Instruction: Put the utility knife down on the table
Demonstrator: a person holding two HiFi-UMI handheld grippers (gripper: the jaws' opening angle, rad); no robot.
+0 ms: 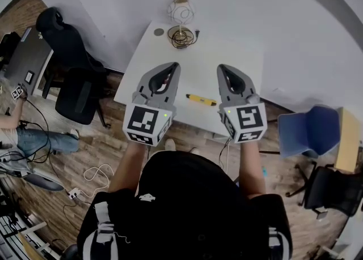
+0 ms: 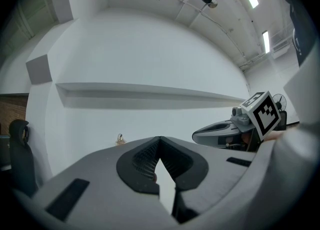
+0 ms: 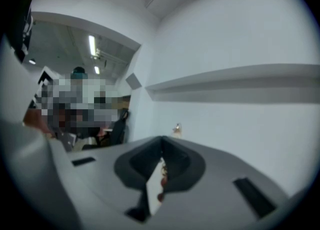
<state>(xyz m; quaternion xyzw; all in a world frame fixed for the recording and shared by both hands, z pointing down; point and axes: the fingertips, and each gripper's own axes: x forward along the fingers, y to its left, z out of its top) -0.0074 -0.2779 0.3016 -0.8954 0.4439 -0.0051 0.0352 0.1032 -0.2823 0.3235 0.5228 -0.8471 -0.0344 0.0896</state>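
Head view: I see the yellow utility knife lying on the white table, between my left gripper and right gripper. Left gripper view: jaws together, nothing held. Right gripper view: blurry, but its jaws look closed and empty too.

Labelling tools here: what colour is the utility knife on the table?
Utility knife: yellow, clearest in head view.

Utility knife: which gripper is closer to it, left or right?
Right. In the head view the utility knife lies on the table between them: its end almost meets the right gripper, while the left gripper shows a clear gap from it.
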